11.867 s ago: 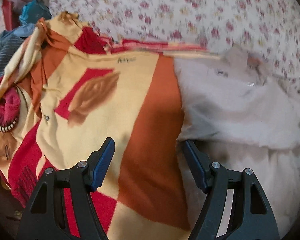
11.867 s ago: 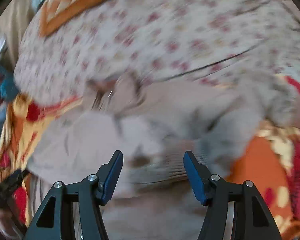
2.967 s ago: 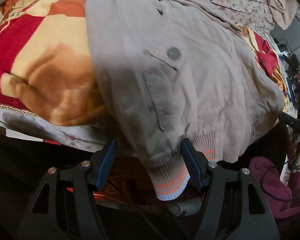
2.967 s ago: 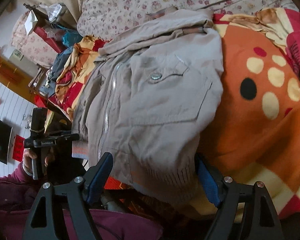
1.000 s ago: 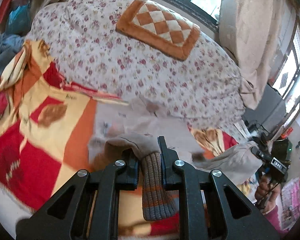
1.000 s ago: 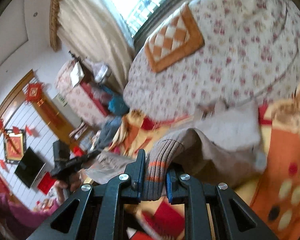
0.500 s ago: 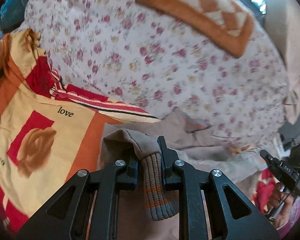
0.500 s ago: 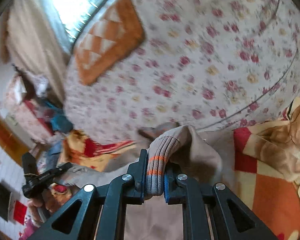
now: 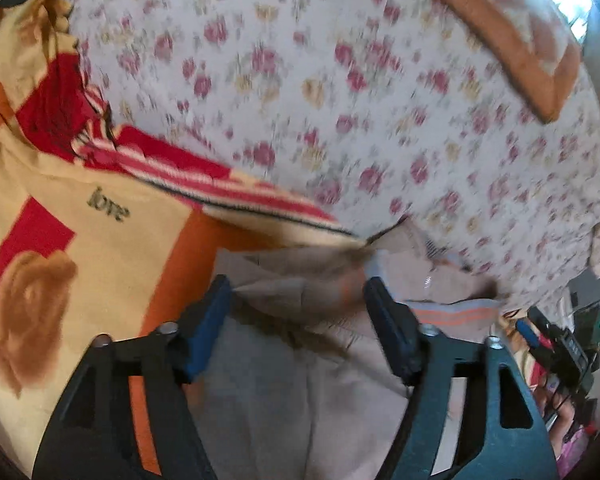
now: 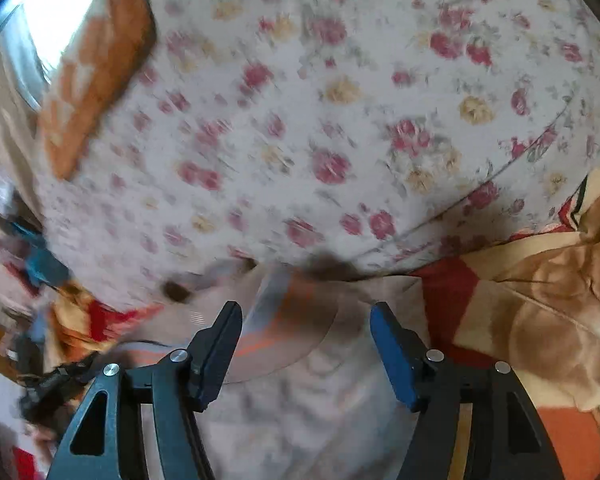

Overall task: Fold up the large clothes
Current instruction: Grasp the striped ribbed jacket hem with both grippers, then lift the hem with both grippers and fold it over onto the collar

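A beige jacket [image 9: 284, 380] with a grey ribbed hem striped orange [image 9: 452, 314] lies on a yellow, red and orange blanket [image 9: 100, 248]. Its lower part is folded up toward the collar. My left gripper [image 9: 298, 308] hovers just over the folded edge, jaws opening, and the cloth has dropped free of the blue pads. In the right wrist view the same jacket [image 10: 308, 412] lies under my right gripper [image 10: 306, 330]. Its jaws are opening too, and the blurred hem [image 10: 272, 340] slips away between them without touching the pads.
A big floral quilt [image 9: 360, 100] rises right behind the jacket, with an orange checked cushion [image 9: 512, 28] on top. The blanket's bunched folds [image 10: 540, 280] lie to the right. At the far right edge of the left view, the other gripper [image 9: 560, 344] shows.
Both grippers carried the jacket's ribbed hem forward and down to the collar end by the quilt, then let it go. Both sets of jaws went from shut on the hem to wide.
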`<state>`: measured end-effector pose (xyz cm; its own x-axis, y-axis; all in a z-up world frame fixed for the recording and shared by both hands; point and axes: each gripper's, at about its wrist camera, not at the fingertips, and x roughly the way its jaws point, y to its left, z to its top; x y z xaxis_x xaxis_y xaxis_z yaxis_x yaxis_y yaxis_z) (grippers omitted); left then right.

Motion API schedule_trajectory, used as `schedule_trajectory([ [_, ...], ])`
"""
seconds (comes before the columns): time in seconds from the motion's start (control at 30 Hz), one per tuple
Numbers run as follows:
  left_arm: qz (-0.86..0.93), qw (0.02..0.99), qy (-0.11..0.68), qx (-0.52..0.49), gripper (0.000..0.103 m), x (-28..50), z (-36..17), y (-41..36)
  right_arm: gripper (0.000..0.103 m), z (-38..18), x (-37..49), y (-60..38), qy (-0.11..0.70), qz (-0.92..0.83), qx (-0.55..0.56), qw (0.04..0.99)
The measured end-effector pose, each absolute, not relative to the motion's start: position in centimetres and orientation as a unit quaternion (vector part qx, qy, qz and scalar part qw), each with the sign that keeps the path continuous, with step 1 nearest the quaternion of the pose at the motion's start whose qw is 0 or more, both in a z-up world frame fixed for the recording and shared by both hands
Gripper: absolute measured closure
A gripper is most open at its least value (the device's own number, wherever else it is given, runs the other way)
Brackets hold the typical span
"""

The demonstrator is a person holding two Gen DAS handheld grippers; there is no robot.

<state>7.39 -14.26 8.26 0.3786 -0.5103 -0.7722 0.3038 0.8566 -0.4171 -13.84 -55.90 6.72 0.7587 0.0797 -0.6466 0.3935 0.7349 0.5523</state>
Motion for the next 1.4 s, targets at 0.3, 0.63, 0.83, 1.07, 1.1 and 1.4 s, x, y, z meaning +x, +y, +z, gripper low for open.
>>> schedule_trajectory([
  [0.3, -0.247, 0.837, 0.487, -0.013, 0.03, 2.9, 9.3, -16.6, 0.039, 6.8, -12.0, -46.9, 0.429, -0.04, 0.202, 0.88],
  [0.63, -0.16, 0.85, 0.491, 0.106, 0.03, 1.7, 3.7, -22.1, 0.04, 0.7, -5.8, -43.3, 0.511, -0.068, 0.154, 0.843],
  [0.83, -0.147, 0.858, 0.482, 0.101, 0.03, 3.6, 3.6, -22.8, 0.094, 2.6, -4.5, -43.8, 0.454, -0.102, 0.131, 0.876],
  [1.07, -0.129, 0.852, 0.499, 0.095, 0.03, 5.5, 0.9, -22.9, 0.093, -0.8, -2.9, -45.8, 0.472, -0.111, 0.173, 0.857],
  [1.1, -0.129, 0.854, 0.495, 0.096, 0.03, 5.4, 1.0, -22.9, 0.092, -0.4, -3.2, -45.8, 0.472, -0.109, 0.174, 0.858],
  [1.4, -0.173, 0.845, 0.499, 0.079, 0.03, 2.4, 4.0, -19.9, 0.057, 6.3, -15.2, -46.6, 0.459, -0.097, 0.15, 0.87],
])
